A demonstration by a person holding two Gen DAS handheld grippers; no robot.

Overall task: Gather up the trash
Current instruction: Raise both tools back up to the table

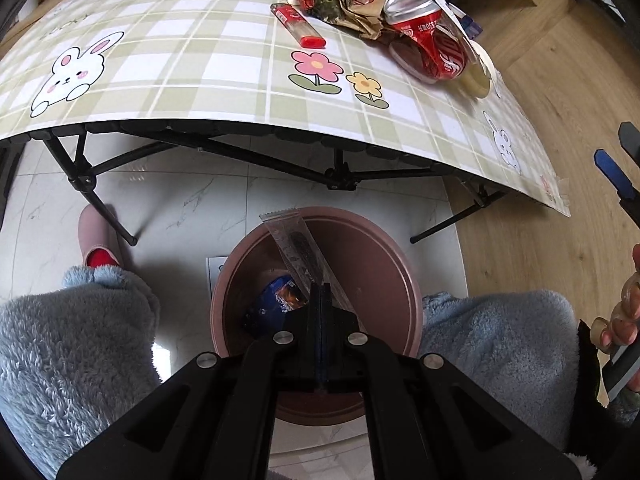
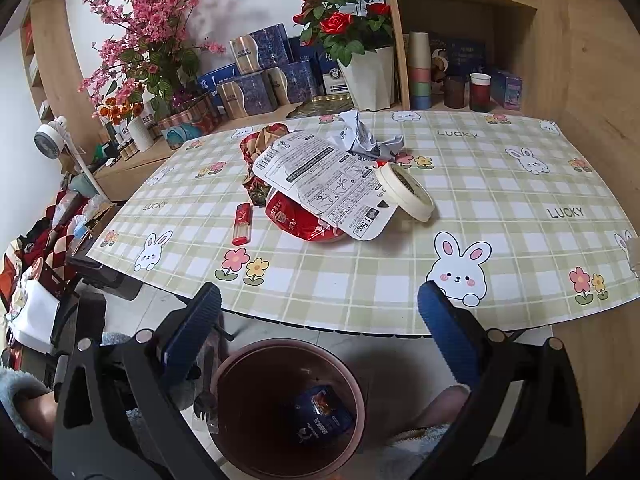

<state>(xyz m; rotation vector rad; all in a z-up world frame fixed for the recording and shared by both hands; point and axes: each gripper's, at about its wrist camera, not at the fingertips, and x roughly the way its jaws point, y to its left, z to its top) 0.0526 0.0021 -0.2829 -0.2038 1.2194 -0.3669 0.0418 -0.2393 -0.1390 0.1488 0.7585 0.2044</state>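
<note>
My left gripper (image 1: 321,290) is shut on a clear plastic wrapper (image 1: 298,246) with a dark strip inside, held over the open pink trash bin (image 1: 384,256) on the floor. A blue snack packet (image 1: 280,296) lies in the bin, and it also shows in the right wrist view (image 2: 324,414). My right gripper (image 2: 320,312) is open and empty, above the bin (image 2: 240,364) at the table's near edge. On the table lie a crushed red can (image 2: 304,220), a white printed package (image 2: 324,184), crumpled wrappers (image 2: 260,148), crumpled paper (image 2: 366,136) and a red lighter (image 2: 242,224).
A roll of masking tape (image 2: 406,190) sits beside the trash pile on the checked tablecloth (image 2: 500,208). Boxes, flower pots and cups stand behind the table. The person's blue fleece knees (image 1: 80,340) flank the bin. Black folding table legs (image 1: 104,208) stand close behind the bin.
</note>
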